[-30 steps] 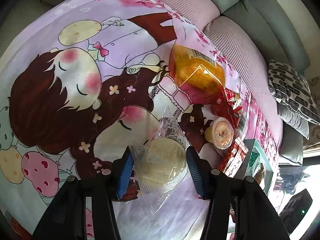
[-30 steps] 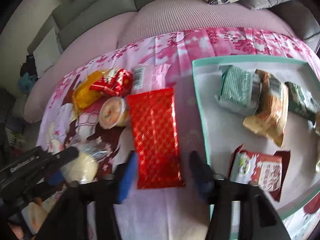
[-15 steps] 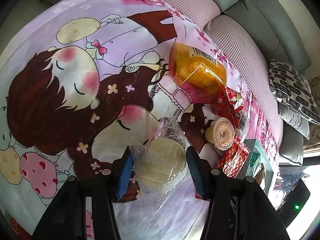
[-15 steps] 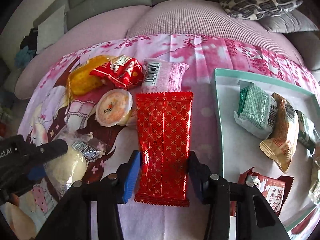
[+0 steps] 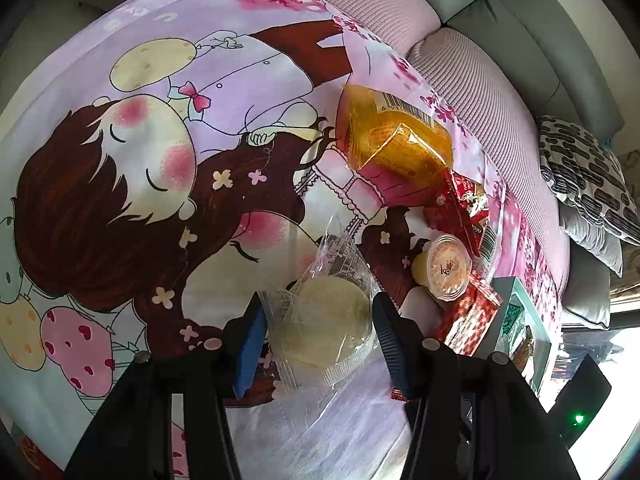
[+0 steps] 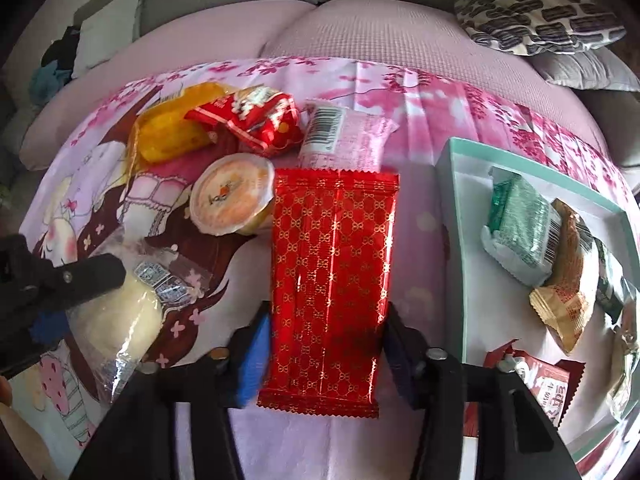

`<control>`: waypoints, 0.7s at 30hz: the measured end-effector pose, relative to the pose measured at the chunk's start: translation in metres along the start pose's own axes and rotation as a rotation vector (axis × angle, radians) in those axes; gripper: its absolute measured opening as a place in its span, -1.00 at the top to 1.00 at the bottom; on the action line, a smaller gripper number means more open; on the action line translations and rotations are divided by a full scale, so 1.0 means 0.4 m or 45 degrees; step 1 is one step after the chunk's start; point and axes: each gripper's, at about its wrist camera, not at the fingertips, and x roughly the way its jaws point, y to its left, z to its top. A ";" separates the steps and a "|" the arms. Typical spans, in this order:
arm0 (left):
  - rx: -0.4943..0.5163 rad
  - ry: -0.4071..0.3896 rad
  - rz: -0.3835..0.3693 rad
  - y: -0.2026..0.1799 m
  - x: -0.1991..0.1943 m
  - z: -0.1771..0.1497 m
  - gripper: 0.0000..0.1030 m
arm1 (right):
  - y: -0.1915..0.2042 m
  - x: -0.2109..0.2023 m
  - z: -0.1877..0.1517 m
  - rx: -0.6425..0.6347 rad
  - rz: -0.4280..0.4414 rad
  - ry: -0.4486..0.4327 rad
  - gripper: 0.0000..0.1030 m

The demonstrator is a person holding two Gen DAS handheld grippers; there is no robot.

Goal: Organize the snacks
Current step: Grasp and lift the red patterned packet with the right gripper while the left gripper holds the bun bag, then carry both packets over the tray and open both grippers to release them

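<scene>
On the cartoon-print cloth lies a pale round pastry [image 5: 324, 320] in a clear wrapper. My left gripper [image 5: 318, 340] is shut on it, its blue pads pressing both sides. The same pastry [image 6: 116, 320] shows at the left of the right wrist view under a left finger [image 6: 80, 276]. My right gripper [image 6: 324, 344] is shut on a long red gold-patterned packet [image 6: 332, 264], with its pads against the packet's two long edges. The packet lies flat on the cloth. A white tray with a teal rim [image 6: 452, 208] stands just to its right.
Beyond the red packet lie a jelly cup [image 6: 230, 198], an orange packet [image 6: 172, 132], a small red bag [image 6: 256, 120] and a pink barcoded packet [image 6: 348, 140]. The tray holds a green packet [image 6: 520, 228], a tan one [image 6: 564, 280] and a red-and-white one [image 6: 536, 384]. A sofa with a patterned cushion [image 6: 536, 16] lies behind.
My right gripper swung round and came in over the red packet, and its jaws narrowed onto the packet's edges. The left gripper and the pastry stayed put.
</scene>
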 end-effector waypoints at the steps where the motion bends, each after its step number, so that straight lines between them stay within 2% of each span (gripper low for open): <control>1: -0.001 -0.001 0.000 0.000 0.000 0.000 -0.06 | -0.009 -0.003 0.000 0.024 0.011 0.003 0.08; 6: 0.001 -0.006 -0.010 0.000 -0.007 0.000 -0.06 | -0.051 -0.028 0.002 0.120 0.075 0.006 0.09; 21: 0.061 -0.117 -0.109 -0.053 -0.105 -0.003 -0.06 | -0.167 -0.158 -0.003 0.292 0.114 -0.107 0.09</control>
